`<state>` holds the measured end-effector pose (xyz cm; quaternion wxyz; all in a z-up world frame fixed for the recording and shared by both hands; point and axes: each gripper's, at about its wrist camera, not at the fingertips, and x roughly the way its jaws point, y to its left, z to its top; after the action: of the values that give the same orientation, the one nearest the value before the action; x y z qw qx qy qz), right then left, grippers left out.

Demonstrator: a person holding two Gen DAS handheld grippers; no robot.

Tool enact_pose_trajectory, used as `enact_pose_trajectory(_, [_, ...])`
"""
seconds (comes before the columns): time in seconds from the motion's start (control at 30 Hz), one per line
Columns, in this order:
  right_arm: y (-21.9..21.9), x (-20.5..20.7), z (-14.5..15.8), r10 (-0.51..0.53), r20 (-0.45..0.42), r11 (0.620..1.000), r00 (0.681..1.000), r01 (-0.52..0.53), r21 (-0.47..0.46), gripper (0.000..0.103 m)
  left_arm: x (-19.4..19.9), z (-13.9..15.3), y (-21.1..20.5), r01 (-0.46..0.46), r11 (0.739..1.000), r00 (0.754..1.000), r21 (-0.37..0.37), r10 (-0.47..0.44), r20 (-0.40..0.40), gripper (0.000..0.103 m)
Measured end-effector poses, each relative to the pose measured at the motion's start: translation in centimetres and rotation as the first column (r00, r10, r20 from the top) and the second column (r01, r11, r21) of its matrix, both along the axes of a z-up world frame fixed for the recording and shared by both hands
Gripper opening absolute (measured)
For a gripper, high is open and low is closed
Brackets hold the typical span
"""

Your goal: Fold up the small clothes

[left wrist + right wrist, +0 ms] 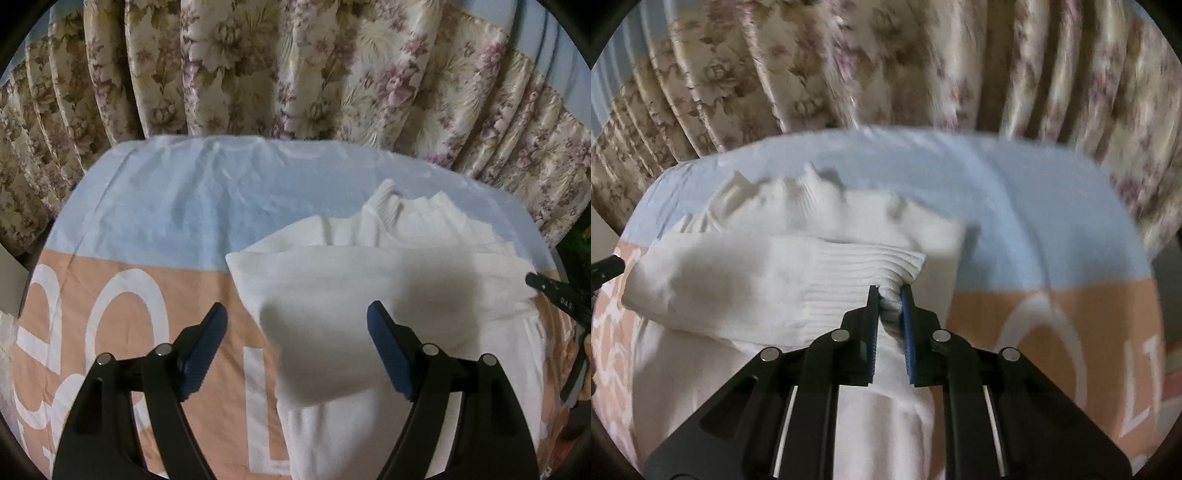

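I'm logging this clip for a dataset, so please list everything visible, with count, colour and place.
White ribbed knit sweater: one, white, partly folded on the bed cover, right of centre in the left wrist view.
Blue-and-peach bed cover with white lettering: one, pale blue far half, peach near half, under the sweater.
Floral pleated curtain: one, cream with mauve and brown flowers, behind the bed.
Left tool: one, black with blue pads, open above the sweater's left edge.
Right tool: one, black with blue pads, shut on a ribbed sweater edge.
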<state>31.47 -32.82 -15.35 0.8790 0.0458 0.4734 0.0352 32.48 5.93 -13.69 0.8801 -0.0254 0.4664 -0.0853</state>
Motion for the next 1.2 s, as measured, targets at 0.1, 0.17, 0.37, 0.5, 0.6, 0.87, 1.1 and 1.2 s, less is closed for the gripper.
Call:
enact_pose_trajectory(0.1, [-0.8,-0.2,-1.1,-0.013,-0.035,1.000,0.999,0.014,0.011,0.020,1.7,-1.7,-0.2,0.014,1.000,0.998,-0.016,-0.015,-0.064,0.068])
enact_pose_trajectory(0.17, [-1.1,-0.7,-1.2,-0.016,-0.029,0.999,0.999,0.017,0.036,0.030,2.4,-2.6,-0.9,0.028,1.000,0.995,0.015,-0.026,-0.100,0.059])
enact_pose_trajectory(0.37, [-1.3,-1.4,-1.5,0.002,-0.050,0.994,0.999,0.003,0.110,0.040,2.5,-3.3,-2.7,0.063,0.979,0.997,0.192,-0.052,-0.064,0.034])
enact_pose_trajectory(0.5, [-0.2,-1.0,-2.3,0.031,-0.059,0.997,0.998,-0.027,0.069,0.030,2.1,-3.4,-2.7,0.065,0.975,0.997,0.211,-0.056,-0.048,0.037])
enact_pose_trajectory(0.6, [-0.2,-1.3,-1.8,0.041,-0.023,0.997,0.999,-0.040,0.060,0.014,1.8,-3.2,-2.5,0.062,0.978,0.997,0.200,-0.054,-0.046,0.041])
enact_pose_trajectory(0.87, [-1.3,-2.4,-1.8,0.026,-0.049,0.997,0.998,-0.023,0.074,0.017,1.5,-3.0,-3.0,0.079,0.975,0.996,0.208,-0.071,-0.048,0.047])
enact_pose_trajectory(1.1, [-1.4,-4.1,-0.3,0.038,0.002,0.995,0.999,-0.038,0.087,0.030,-0.7,-3.0,-2.5,0.041,0.967,0.999,0.252,-0.038,-0.016,0.061])
enact_pose_trajectory(1.2, [-0.8,-5.6,-0.4,0.051,0.009,0.996,0.999,-0.051,0.073,0.036,-1.3,-4.2,-1.6,0.030,0.979,0.998,0.203,-0.019,-0.055,0.062])
